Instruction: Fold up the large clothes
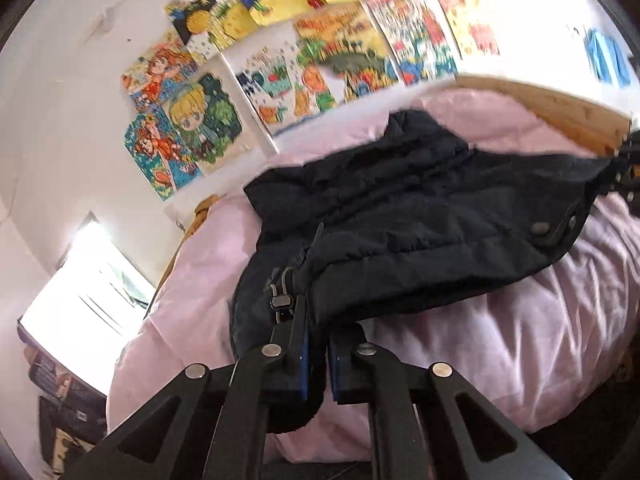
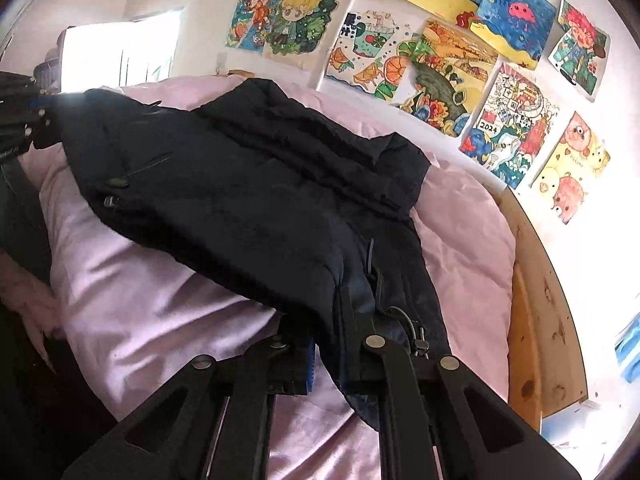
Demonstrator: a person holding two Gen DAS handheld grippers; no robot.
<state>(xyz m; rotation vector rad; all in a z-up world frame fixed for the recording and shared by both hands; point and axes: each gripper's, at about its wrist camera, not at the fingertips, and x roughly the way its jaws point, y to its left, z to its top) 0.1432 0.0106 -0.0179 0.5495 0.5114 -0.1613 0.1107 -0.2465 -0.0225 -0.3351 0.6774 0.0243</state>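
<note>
A dark navy padded jacket (image 1: 420, 216) lies stretched across a pink duvet (image 1: 500, 340) on a bed. My left gripper (image 1: 318, 320) is shut on one corner of the jacket's near edge, beside a zipper pull (image 1: 280, 302). My right gripper (image 2: 336, 332) is shut on the other corner of that edge, and the jacket (image 2: 248, 184) runs away from it to the left. The right gripper also shows at the far right of the left wrist view (image 1: 626, 168), and the left gripper at the far left of the right wrist view (image 2: 28, 120). The held edge is lifted off the duvet (image 2: 140, 312).
A wooden bed frame (image 2: 536, 320) borders the bed along the wall side. Colourful drawings (image 2: 440, 60) cover the white wall behind. A bright window (image 1: 84, 292) is at the left. Dark clutter (image 1: 60, 400) sits below the window, off the bed.
</note>
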